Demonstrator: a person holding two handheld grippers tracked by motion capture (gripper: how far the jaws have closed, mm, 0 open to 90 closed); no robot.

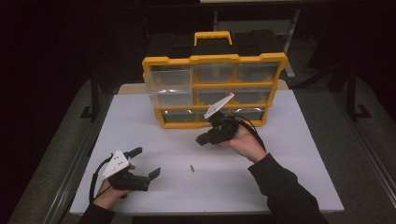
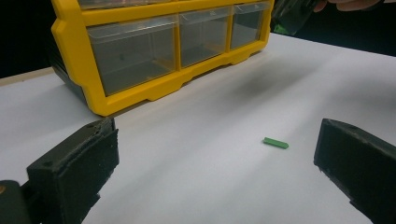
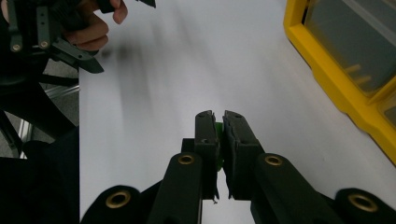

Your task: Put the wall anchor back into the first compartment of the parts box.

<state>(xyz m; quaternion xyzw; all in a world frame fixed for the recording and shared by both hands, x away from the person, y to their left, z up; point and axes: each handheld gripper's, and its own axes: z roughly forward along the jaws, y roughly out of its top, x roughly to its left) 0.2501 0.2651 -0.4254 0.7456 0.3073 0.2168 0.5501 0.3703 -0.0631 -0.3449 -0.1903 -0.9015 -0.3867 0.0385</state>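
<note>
Green piece (image 3: 218,140) pinched in right gripper (image 3: 219,122) jaws; left gripper (image 2: 215,154) jaws wide, empty.

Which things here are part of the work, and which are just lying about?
In use:
right hand-held gripper, shut on a small green piece
yellow drawer box
pulled-out drawer

Lying about:
green piece on the table
left hand-held gripper, open

The green piece (image 3: 218,133) between the right tool's (image 3: 219,122) closed jaws is mostly hidden, its shape untellable.
</note>
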